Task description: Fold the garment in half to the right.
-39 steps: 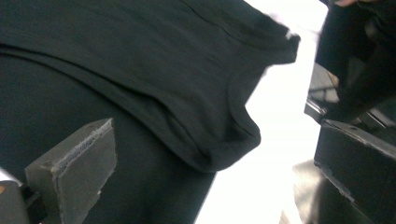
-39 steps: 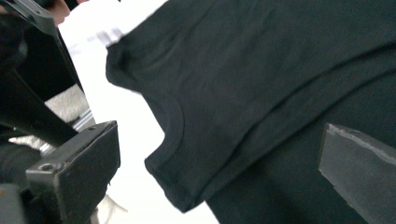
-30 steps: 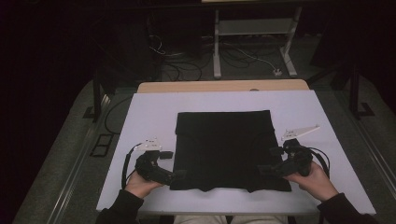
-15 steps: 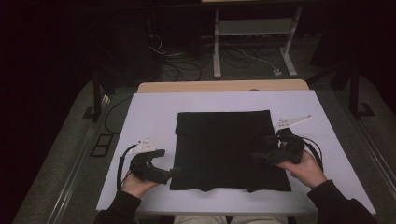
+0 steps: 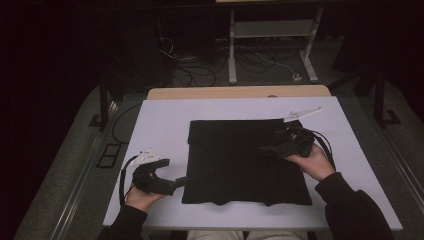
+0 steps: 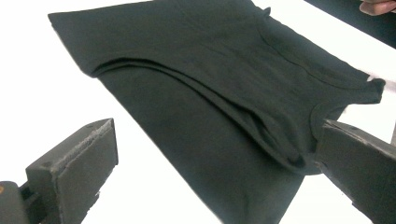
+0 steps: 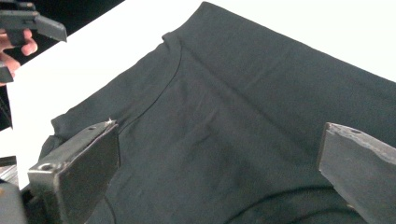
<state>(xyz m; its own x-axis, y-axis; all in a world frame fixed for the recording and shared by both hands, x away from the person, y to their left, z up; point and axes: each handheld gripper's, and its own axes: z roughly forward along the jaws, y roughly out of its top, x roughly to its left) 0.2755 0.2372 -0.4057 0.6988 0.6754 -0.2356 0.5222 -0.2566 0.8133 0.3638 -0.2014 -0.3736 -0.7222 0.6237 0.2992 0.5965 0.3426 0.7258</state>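
Garment (image 5: 245,160), black, folded flat into a rough square, lies mid-surface (image 5: 165,120) before you; bare white margins on every side. Your right claw (image 5: 270,148) hovers over its right half, jaws wide. Your left claw (image 5: 181,181) sits at its near-left edge, jaws wide, empty.

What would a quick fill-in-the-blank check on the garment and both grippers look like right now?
1. The folded garment lying on the white table is ____ in colour.
2. The jaws of the left gripper stand ____, with nothing clamped between them.
3. The right gripper is above the garment's ____ half, seen from the person's side.
4. The left gripper sits at the garment's near-____ corner.

Missing words: black; open; right; left
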